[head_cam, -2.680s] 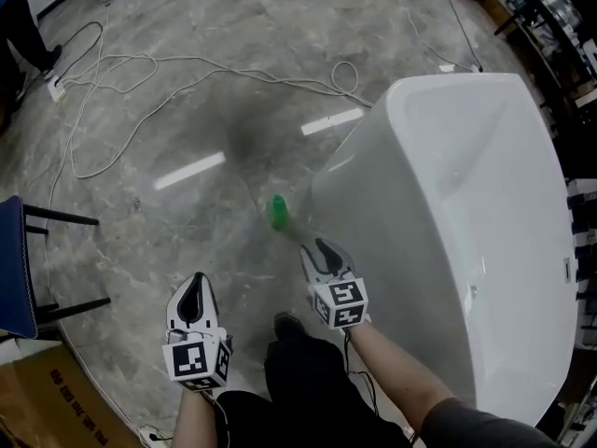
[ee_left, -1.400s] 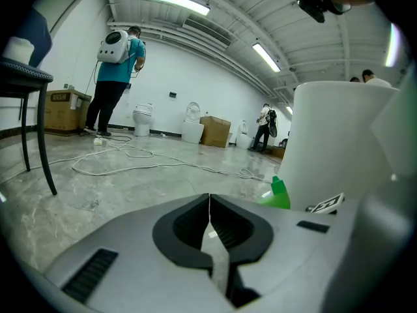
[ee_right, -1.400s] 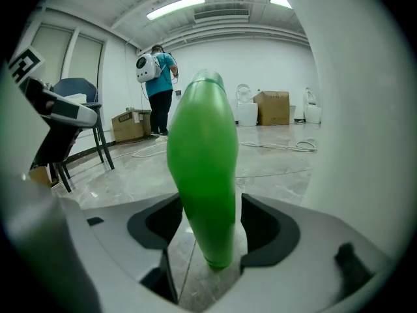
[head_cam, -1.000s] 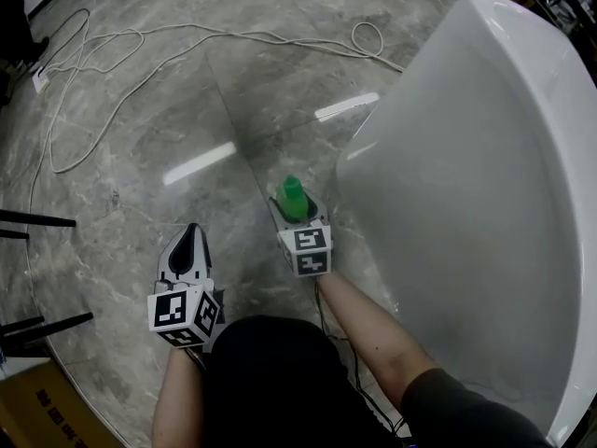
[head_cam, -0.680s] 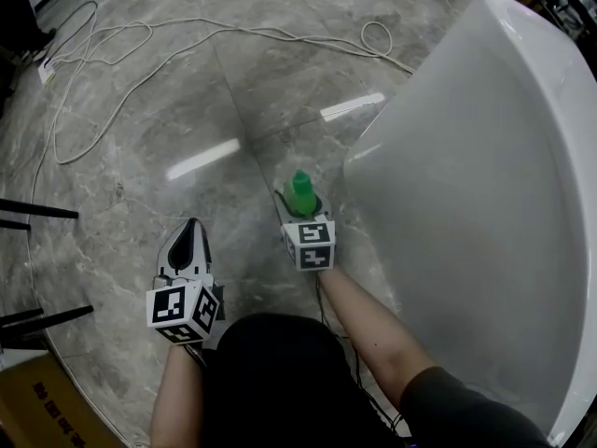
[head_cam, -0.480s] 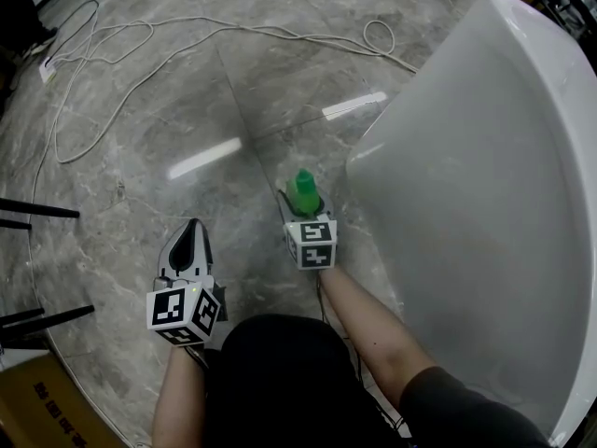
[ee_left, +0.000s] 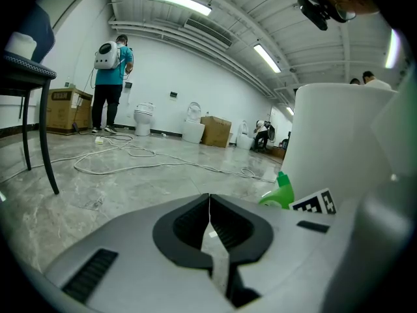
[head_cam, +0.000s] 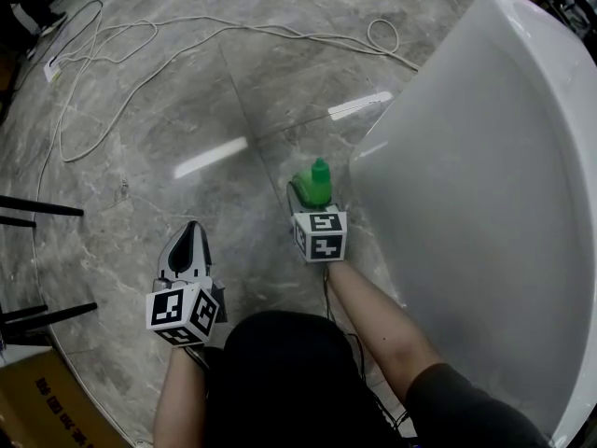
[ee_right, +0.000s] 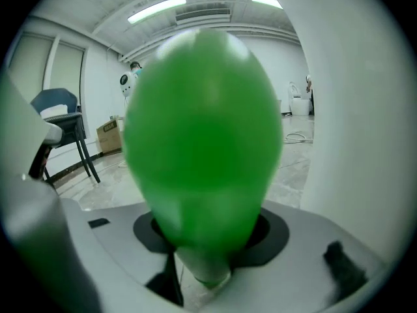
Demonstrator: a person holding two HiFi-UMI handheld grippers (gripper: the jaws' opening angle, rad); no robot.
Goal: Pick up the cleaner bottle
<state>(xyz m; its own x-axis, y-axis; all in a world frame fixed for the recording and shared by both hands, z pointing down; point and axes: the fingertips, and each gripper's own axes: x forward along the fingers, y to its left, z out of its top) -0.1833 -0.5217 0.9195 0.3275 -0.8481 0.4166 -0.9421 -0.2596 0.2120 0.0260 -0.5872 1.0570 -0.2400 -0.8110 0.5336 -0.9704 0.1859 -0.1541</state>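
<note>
The green cleaner bottle [head_cam: 315,180] stands on the grey marble floor close to the white bathtub's outer wall [head_cam: 485,157], its cap leaning slightly toward the tub. My right gripper [head_cam: 312,197] reaches it from the near side. Its jaws are closing, with the bottle's body between them and the dark pads against both sides. In the right gripper view the bottle [ee_right: 205,142] fills the middle, and the right gripper [ee_right: 207,240] holds it low down. My left gripper [head_cam: 191,231] hovers over the floor to the left, shut and empty. In the left gripper view the left gripper's [ee_left: 209,201] jaws meet, and the bottle [ee_left: 279,191] shows at the right.
A white cable [head_cam: 140,35] loops across the floor at the back. Black chair legs [head_cam: 37,208] stand at the left edge, with a cardboard box [head_cam: 37,409] at the lower left. A person [ee_left: 111,83] with a backpack stands far off, beside toilets and boxes.
The right gripper has settled around the bottle and drawn its jaws in on it. Bottle and gripper have shifted slightly right toward the tub. The left gripper has stayed put.
</note>
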